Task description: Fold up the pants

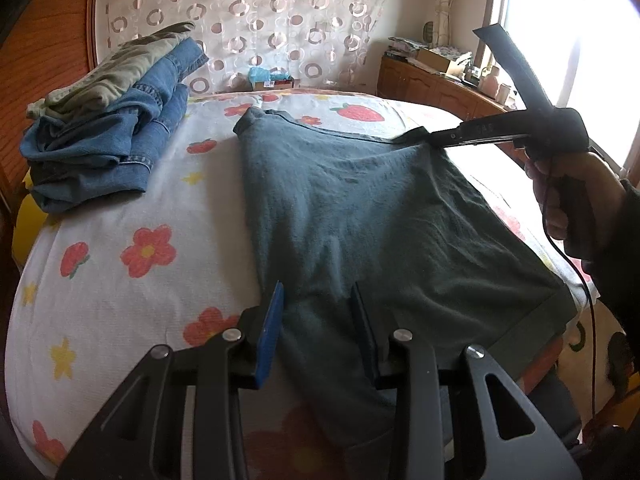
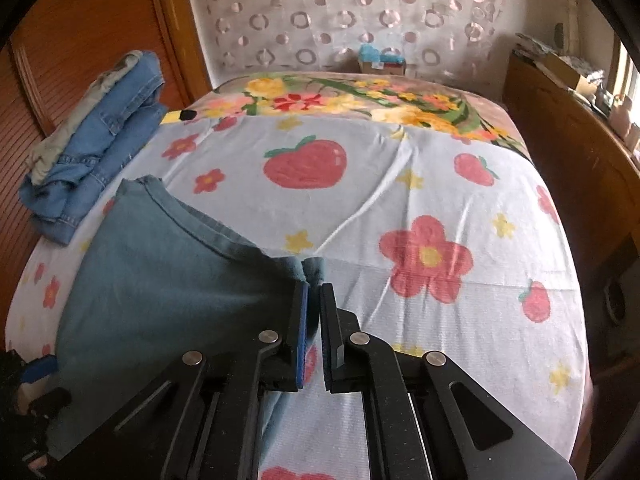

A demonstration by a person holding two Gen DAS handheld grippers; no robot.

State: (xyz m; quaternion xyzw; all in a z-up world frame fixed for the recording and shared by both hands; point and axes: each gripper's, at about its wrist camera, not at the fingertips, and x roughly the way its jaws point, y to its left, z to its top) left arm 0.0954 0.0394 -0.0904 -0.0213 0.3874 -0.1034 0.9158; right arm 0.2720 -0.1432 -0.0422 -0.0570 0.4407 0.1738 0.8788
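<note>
Dark teal pants (image 1: 380, 208) lie spread on the flowered bed sheet (image 1: 132, 184). My left gripper (image 1: 318, 300) is at their near edge; its fingers stand partly apart with a ridge of the cloth pinched between the blue pad and the black one. In the right wrist view the pants (image 2: 168, 280) fill the lower left. My right gripper (image 2: 314, 286) has its pads nearly together on the far right corner of the hem. The left wrist view shows the right gripper (image 1: 434, 138) from the side, low over that corner, held by a hand (image 1: 560, 200).
A pile of folded jeans with an olive garment on top (image 1: 112, 132) (image 2: 100, 140) sits at the bed's far left. A small box (image 1: 272, 80) stands at the head. A wooden cabinet (image 1: 432, 80) runs along the right under the window (image 1: 560, 40). A cable (image 1: 588, 300) hangs from the right gripper.
</note>
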